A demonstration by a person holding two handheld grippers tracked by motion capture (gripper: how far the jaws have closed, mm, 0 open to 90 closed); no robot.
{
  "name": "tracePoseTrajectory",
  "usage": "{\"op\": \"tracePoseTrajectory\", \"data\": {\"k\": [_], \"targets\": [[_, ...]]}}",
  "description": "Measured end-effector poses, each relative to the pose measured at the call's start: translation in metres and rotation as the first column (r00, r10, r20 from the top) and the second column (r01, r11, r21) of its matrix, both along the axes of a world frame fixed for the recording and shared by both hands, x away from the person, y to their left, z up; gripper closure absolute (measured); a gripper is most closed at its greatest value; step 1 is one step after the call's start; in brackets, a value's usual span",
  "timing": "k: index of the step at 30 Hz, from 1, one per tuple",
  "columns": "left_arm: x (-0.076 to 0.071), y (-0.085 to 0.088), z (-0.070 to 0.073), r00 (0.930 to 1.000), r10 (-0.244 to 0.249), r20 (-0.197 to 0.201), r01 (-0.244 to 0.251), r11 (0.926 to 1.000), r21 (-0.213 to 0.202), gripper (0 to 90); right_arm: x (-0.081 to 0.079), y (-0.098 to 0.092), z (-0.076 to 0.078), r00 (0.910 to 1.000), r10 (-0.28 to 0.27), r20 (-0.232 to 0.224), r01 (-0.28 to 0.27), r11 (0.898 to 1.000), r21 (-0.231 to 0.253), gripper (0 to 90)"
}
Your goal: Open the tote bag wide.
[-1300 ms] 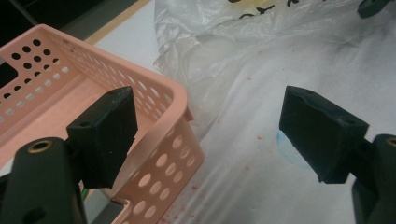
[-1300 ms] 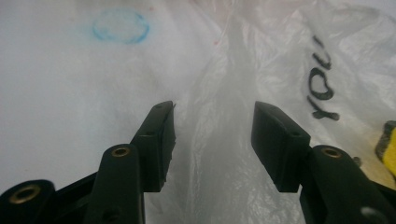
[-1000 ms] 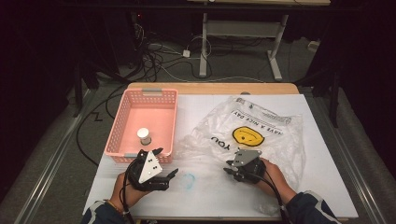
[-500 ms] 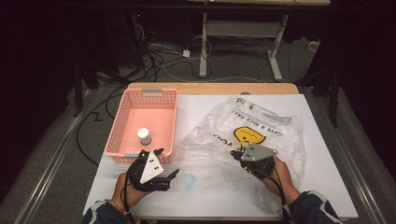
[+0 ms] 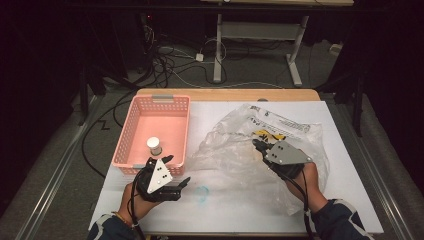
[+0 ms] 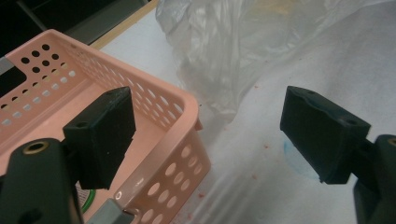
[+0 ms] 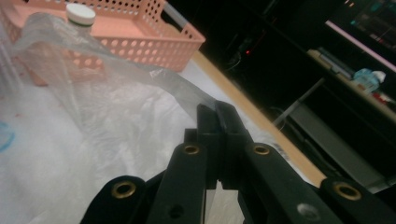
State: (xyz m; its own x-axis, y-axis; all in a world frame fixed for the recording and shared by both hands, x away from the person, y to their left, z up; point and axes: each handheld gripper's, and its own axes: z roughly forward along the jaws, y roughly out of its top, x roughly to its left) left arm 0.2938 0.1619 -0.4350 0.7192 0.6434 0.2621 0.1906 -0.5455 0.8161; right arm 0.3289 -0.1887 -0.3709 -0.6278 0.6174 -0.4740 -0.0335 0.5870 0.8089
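The right gripper [image 5: 257, 145] has its jaws pressed together on a fold of the plastic bag [image 5: 235, 150], having just closed on it. In the right gripper view the thin film runs up from the worktop [image 7: 28, 154] into the seam between the two black jaws, stretched taut and lifted into a ridge.

The bag is clear and crumpled, with many glossy creases. It carries black print along its far edge and a yellow mark with black lettering near the middle, partly hidden behind the gripper. It lies on the right half of the white worktop [image 5: 225, 210], and its left edge reaches close to the pink basket [image 5: 131, 131].

The left gripper [image 5: 176, 170] rests near the basket's near right corner, jaws wide apart and holding nothing. Inside the basket stands a small bottle [image 5: 154, 146] with a white cap. A faint blue ring [image 5: 202, 193] marks the worktop between the two grippers.
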Motion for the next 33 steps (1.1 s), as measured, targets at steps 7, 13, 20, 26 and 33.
{"op": "tracePoseTrajectory", "data": {"k": [7, 13, 20, 26, 33], "targets": [[0.002, 0.004, 0.005, 0.9997, 0.019, 0.017, -0.019, 0.9998, -0.009, 17.3, 0.0, 0.001, 0.012, 0.9972, -0.061, 0.044, 0.06, 0.998, 0.023, 90.0], [0.007, 0.013, 0.015, 0.9972, 0.064, 0.04, -0.063, 0.9977, -0.026, 17.4, 0.004, -0.006, 0.024, 0.9917, -0.1, 0.08, 0.095, 0.993, 0.067, 90.0], [0.02, 0.025, 0.032, 0.9921, 0.113, 0.056, -0.109, 0.9922, -0.061, 17.4, 0.002, -0.011, 0.038, 0.9812, -0.139, 0.134, 0.125, 0.986, 0.109, 90.0], [0.05, 0.039, 0.046, 0.9851, 0.172, 0.006, -0.172, 0.9847, -0.03, 17.5, 0.004, -0.011, 0.036, 0.9776, -0.162, 0.135, 0.149, 0.984, 0.099, 90.0], [0.095, 0.045, 0.042, 0.9716, 0.2, -0.127, -0.191, 0.9784, 0.08, 18.0, 0.006, -0.023, 0.038, 0.9739, -0.179, 0.14, 0.165, 0.981, 0.103, 90.0]]}}
